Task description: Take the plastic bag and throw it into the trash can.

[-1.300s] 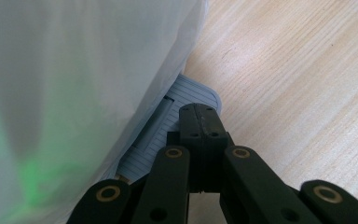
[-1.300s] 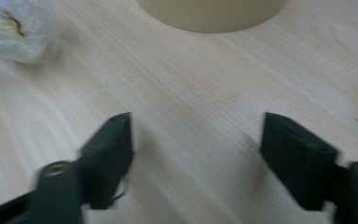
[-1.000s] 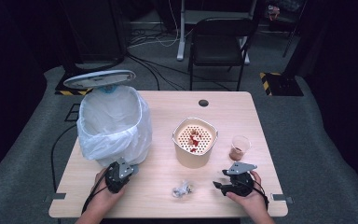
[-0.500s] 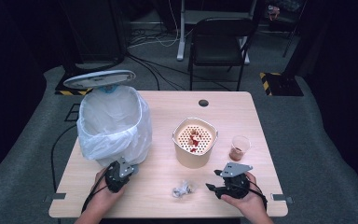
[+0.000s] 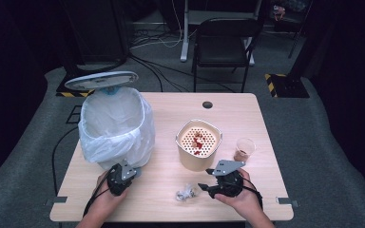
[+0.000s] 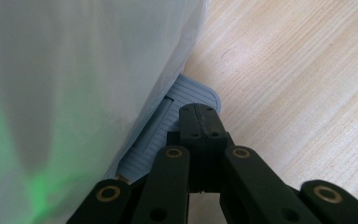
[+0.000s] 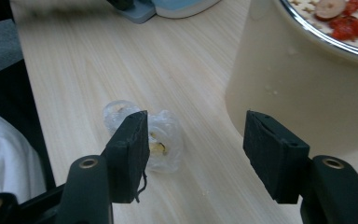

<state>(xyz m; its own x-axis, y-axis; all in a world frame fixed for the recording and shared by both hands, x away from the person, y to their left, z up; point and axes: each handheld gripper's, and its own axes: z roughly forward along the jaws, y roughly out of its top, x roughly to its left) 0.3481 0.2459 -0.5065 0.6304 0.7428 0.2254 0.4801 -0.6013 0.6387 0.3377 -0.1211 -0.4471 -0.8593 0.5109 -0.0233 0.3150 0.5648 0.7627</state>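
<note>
Hands at the near tabletop [image 5: 171, 192] edge each hold a claw. Right claw [image 5: 204, 187], jaws apart and just been closing on nothing, points at the crumpled wrapper [image 5: 185, 193] just beside it. Left claw [image 5: 132, 170], clenched empty, rests against the bagged bin's [image 5: 116, 126] pedal. Beyond stands the cream bucket [image 5: 197, 152].

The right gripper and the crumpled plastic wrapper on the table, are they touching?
Cannot tell. In the right gripper view, one pad of the open right gripper overlaps the wrapper; no view shows contact or gap plainly.

place: recording studio | signs: black curtains [image 5: 24, 42], floor cables [image 5: 157, 40], hazard-taped stand feet [image 5: 285, 85]
</note>
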